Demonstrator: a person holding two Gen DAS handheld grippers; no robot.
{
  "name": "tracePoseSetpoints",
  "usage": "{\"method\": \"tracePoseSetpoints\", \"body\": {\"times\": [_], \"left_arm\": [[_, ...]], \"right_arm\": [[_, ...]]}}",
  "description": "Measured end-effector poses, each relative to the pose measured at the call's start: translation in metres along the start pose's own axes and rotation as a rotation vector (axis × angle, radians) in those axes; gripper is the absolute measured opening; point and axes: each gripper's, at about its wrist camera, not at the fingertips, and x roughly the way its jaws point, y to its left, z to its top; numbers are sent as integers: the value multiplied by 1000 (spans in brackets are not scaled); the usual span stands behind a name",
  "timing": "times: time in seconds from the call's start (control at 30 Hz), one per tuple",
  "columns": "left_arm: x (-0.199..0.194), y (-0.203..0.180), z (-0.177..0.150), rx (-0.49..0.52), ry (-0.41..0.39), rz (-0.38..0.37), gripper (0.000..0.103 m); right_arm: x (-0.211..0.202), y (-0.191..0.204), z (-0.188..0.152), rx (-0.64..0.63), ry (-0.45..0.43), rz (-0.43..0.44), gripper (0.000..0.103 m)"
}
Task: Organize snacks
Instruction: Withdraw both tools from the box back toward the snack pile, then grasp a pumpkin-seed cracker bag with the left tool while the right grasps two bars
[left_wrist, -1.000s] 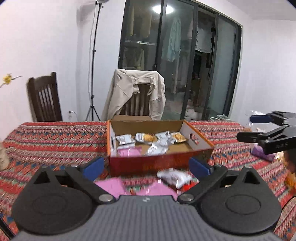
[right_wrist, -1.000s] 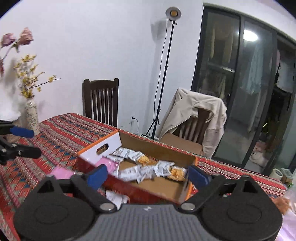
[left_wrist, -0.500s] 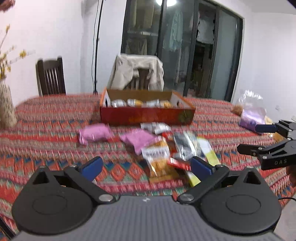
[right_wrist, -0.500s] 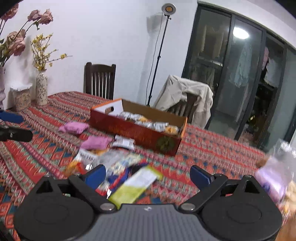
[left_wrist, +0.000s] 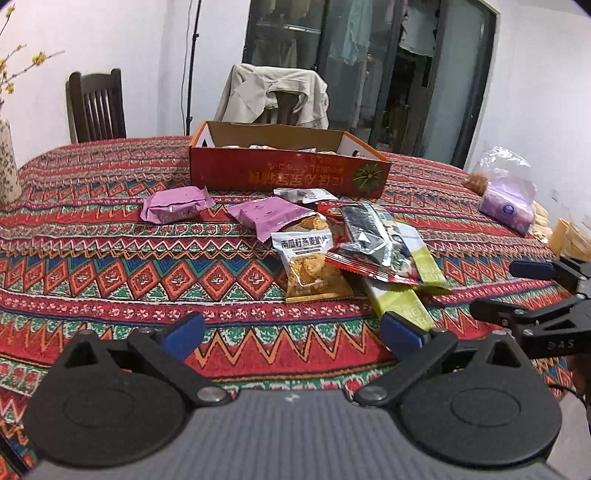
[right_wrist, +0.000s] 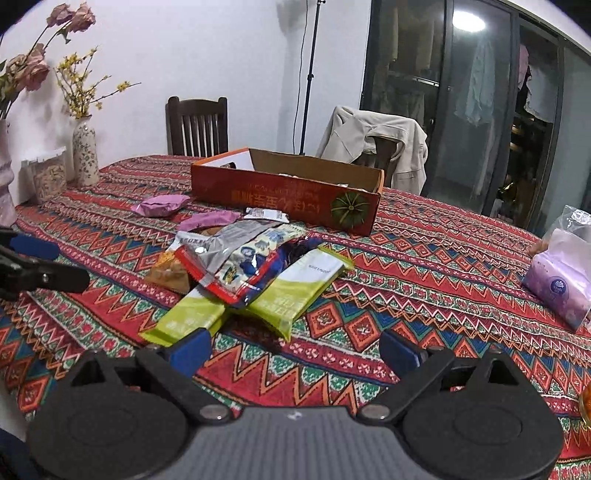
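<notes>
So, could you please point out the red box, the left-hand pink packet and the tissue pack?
red box (left_wrist: 288, 177), left wrist view, front wall.
pink packet (left_wrist: 175, 208), left wrist view, wrapper middle.
tissue pack (right_wrist: 557, 284), right wrist view, front face.

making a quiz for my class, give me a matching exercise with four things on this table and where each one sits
Things:
1. red cardboard box
2. pink snack packet
3. lime green packet
4. flowered vase

Places:
A. bottom of the snack pile, under the red-edged packet
B. far left edge of the table, by the wall
C. alone on the cloth, left of the pile
D. behind the pile, with snacks inside

Pairs: 1-D, 2-C, 3-A, 4-B
</notes>
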Motion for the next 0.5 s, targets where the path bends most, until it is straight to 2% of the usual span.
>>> {"method": "tracePoseSetpoints", "body": {"times": [0.17, 0.4, 0.5], "left_arm": [[38, -1, 12, -59, 25, 1, 102], [92, -17, 34, 23, 38, 11, 84], [105, -21, 38, 49, 38, 11, 83]], "right_arm": [[8, -4, 9, 12, -9, 11, 98], [20, -9, 22, 41, -23, 31, 98], [28, -14, 30, 79, -29, 43, 98]]}}
